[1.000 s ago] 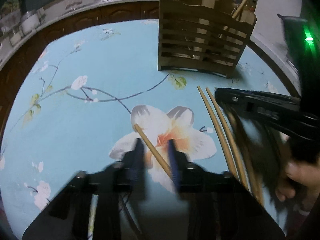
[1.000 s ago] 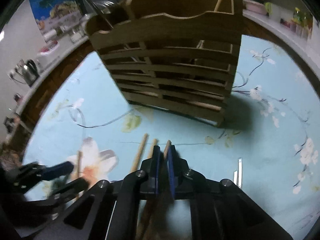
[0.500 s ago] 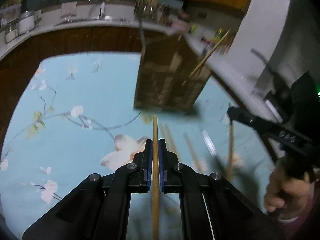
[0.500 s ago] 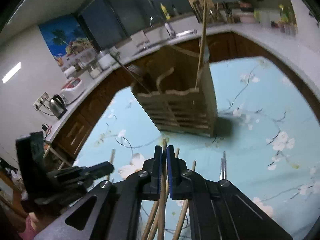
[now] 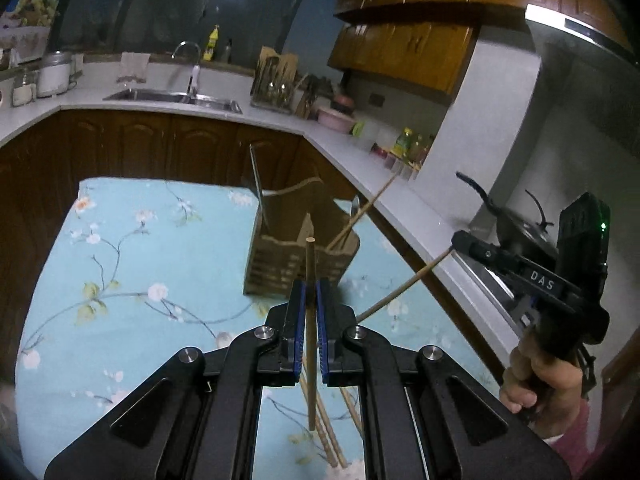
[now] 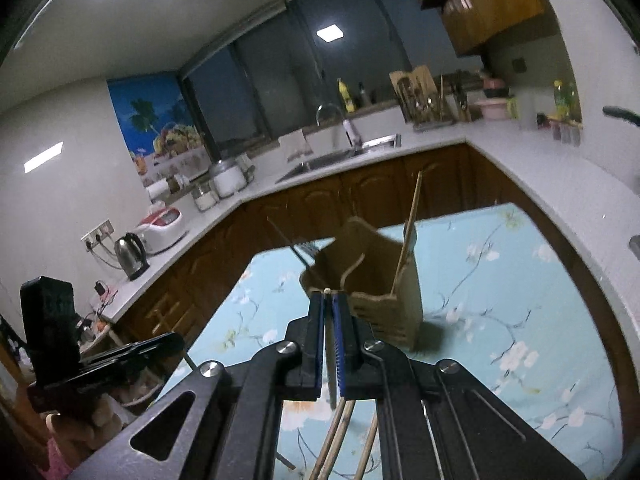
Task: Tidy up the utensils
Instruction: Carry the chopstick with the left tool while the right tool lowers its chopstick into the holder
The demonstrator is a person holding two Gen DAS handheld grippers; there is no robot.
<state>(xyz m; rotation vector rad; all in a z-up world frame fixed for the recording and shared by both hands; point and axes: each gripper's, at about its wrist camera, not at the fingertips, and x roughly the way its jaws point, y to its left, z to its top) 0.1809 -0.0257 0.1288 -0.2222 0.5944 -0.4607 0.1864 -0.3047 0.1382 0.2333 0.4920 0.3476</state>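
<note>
My left gripper (image 5: 309, 285) is shut on a wooden chopstick (image 5: 309, 320), held high above the table and pointing at the wooden utensil holder (image 5: 296, 256). My right gripper (image 6: 328, 298) is shut on another chopstick (image 6: 329, 344), also lifted; it shows at the right of the left wrist view (image 5: 404, 290). The holder (image 6: 380, 292) stands on the table with one chopstick (image 6: 408, 236) and a metal utensil (image 6: 292, 248) in it. Several loose chopsticks (image 6: 344, 436) lie on the table below the grippers.
The table has a light blue flowered cloth (image 5: 132, 280). A white kitchen counter (image 5: 360, 152) with brown cabinets runs behind and to the right of it, carrying a sink (image 5: 176, 96), jars and bottles.
Both grippers closed on a chopstick each and lifted them off the table. Both views have risen and tilted up, so the holder now looks smaller and farther.
</note>
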